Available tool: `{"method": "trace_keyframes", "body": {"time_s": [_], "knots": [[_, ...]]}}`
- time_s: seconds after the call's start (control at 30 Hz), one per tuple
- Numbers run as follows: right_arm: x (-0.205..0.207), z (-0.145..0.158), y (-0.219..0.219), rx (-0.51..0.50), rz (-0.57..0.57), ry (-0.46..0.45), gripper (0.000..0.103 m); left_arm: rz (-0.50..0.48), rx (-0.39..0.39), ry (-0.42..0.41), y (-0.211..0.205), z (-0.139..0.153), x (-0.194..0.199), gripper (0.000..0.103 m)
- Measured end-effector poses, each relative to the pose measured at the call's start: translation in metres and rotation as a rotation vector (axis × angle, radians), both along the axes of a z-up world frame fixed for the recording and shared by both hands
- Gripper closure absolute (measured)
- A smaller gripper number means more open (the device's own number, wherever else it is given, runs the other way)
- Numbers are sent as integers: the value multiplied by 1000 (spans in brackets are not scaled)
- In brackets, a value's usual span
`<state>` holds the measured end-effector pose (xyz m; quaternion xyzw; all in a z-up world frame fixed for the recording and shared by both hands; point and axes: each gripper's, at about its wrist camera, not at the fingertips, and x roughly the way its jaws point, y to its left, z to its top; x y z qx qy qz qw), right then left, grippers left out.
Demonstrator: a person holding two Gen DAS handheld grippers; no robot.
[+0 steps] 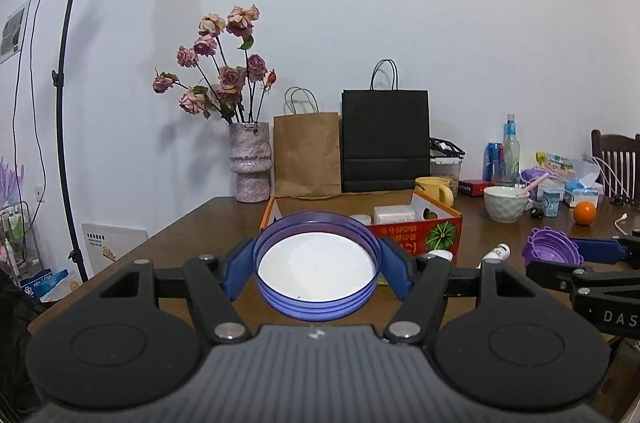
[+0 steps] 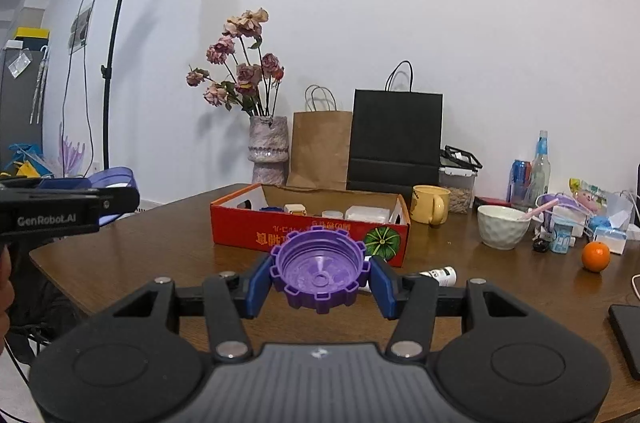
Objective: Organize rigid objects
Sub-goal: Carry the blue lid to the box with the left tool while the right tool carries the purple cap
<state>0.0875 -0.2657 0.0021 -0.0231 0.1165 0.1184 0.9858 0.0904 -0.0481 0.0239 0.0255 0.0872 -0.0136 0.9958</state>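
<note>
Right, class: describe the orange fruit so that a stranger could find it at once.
Start at the wooden table and go to its cluttered right end. In front of the white bowl and cartons sits the orange, alone on bare wood. It is the only round, bright orange thing there.

Two hand-held grippers, left (image 1: 316, 269) and right (image 2: 320, 275), each with one lid: a blue lid (image 1: 316, 263) and a purple lid (image 2: 320, 269). Ahead of them on the desk (image 2: 160, 255) stand one red box (image 2: 308, 227), two paper bags, brown (image 2: 320, 147) and black (image 2: 396, 139), one vase (image 2: 269, 151), one yellow mug (image 2: 430, 205), one white bowl (image 2: 503, 226), one orange (image 2: 595, 256).
</note>
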Motion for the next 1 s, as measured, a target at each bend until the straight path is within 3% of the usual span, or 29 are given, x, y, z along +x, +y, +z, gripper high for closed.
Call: {"method": "trace_keyframes", "body": {"time_s": [0.33,0.57,0.7,0.83,1.0], "knots": [[6,-7,2,6,2,21,51,-3,-3,22,0,-7,4,35],[27,-19,1,17,3,67,51,-7,12,64,-5,-19,29,35],[52,-15,-4,33,23,81,51,-15,17,77,-8,-16,57,35],[90,2,-13,74,67,91,51,-53,-30,119,-10,-4,98,35],[155,23,-20,57,78,133,51,-96,-65,164,-17,18,171,35]]}}
